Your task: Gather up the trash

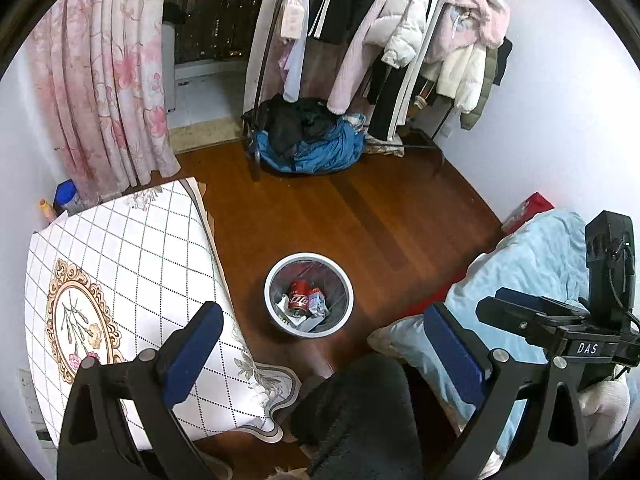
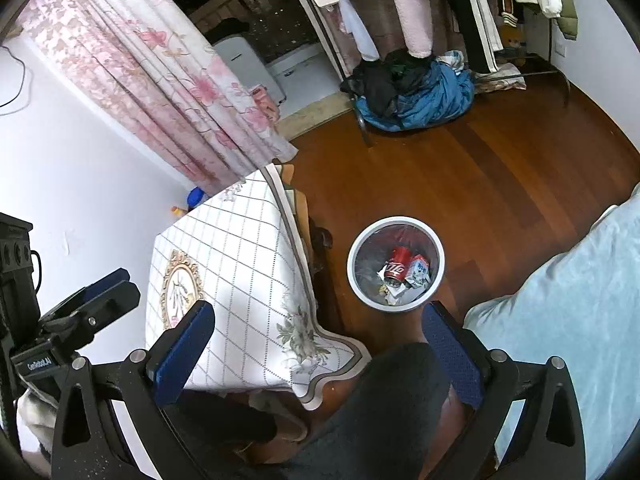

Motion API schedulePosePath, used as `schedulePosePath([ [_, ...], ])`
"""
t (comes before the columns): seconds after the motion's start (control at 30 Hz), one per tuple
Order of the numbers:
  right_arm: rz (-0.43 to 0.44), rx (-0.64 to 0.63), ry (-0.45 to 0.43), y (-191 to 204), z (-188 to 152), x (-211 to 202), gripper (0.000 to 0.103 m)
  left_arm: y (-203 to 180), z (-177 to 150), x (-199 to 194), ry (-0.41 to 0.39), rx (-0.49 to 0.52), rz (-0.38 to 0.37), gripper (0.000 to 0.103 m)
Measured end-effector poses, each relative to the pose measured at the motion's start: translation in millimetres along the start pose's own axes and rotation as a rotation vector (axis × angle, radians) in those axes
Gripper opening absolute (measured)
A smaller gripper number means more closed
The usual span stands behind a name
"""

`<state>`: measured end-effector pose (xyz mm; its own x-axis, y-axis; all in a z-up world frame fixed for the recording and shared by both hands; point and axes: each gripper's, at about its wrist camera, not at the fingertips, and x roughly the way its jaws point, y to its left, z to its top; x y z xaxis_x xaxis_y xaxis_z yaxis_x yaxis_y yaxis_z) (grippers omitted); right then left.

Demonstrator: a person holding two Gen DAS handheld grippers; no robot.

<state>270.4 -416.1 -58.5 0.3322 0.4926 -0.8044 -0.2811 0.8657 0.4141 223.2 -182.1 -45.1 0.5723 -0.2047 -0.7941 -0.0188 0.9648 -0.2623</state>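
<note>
A round white trash bin [image 1: 273, 276] [image 2: 356, 264] stands on the wooden floor between the table and the bed. Inside it lie a red drink can [image 1: 298, 298] [image 2: 400, 264] and crumpled wrappers [image 1: 319, 305] [image 2: 418, 271]. My left gripper [image 1: 324, 342] hangs open above and short of the bin, with nothing between its blue pads [image 1: 196, 344]. My right gripper [image 2: 320, 346] is also open and holds nothing. Its right pad [image 2: 452, 350] sits just below the bin's rim in that view. The right gripper's black frame [image 1: 576, 344] shows at the right of the left wrist view.
A table with a white grid cloth [image 1: 140, 260] [image 2: 240, 260] stands left of the bin, a bed with a light blue blanket [image 1: 532, 264] [image 2: 560, 280] right. A person's dark-clad knee [image 1: 360, 408] [image 2: 392, 392] is below. Behind, a clothes pile [image 1: 312, 140] lies under a rack, beside a pink curtain [image 1: 104, 80].
</note>
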Motion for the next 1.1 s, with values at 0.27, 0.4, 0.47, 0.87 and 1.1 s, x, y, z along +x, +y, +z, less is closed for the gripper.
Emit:
schedulePosePath([
  [0.27, 0.007, -0.026, -0.004, 11, 1, -11, 0.103, 1, -3, -6, -0.006, -0.002, -0.019, 0.103],
  [0.4, 0.003, -0.04, 0.003, 13, 2, -11, 0.103, 4, -4, -6, -0.003, -0.002, -0.02, 0.103],
  [0.47, -0.002, -0.046, 0.005, 14, 2, -10, 0.103, 6, -5, -6, 0.002, -0.003, -0.021, 0.103],
  [0.87, 0.004, -0.052, 0.016, 12, 2, -8, 0.103, 3, -7, -2, 0.016, -0.003, -0.022, 0.103],
  [1.1, 0.004, -0.053, 0.02, 11, 0, -9, 0.103, 0, -8, -1, 0.022, -0.004, -0.025, 0.103],
])
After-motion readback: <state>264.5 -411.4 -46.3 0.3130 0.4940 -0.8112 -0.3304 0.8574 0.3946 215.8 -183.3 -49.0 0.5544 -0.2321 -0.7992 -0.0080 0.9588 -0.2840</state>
